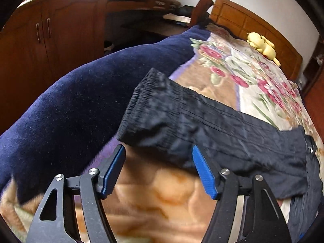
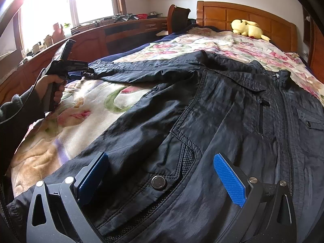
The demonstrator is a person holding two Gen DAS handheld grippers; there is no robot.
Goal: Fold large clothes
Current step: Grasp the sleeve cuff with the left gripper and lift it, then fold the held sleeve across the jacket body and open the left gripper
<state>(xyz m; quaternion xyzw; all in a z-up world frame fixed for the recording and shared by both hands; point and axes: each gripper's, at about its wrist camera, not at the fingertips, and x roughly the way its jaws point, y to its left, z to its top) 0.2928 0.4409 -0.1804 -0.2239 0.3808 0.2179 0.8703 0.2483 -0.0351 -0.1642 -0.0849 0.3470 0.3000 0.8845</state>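
Observation:
A dark navy jacket (image 2: 222, 111) lies front up on the bed, zipper closed, its collar toward the headboard. One sleeve (image 2: 141, 68) stretches out to the left, ending in a ribbed cuff (image 1: 145, 101). My left gripper (image 1: 158, 148) is open, and the sleeve's near edge lies just at its blue fingertips, with no pad pressing on it. In the right wrist view a hand holds that left gripper (image 2: 81, 74) at the cuff. My right gripper (image 2: 161, 156) stands open and wide over the jacket's lower front, either side of a snap-button pocket (image 2: 159, 182).
A floral blanket (image 2: 91, 105) covers the bed, with a navy blanket (image 1: 70, 111) along its left side. A yellow plush toy (image 2: 247, 29) lies by the wooden headboard (image 2: 243, 14). Wooden cabinets (image 1: 50, 40) and a chair (image 2: 178, 16) stand left of the bed.

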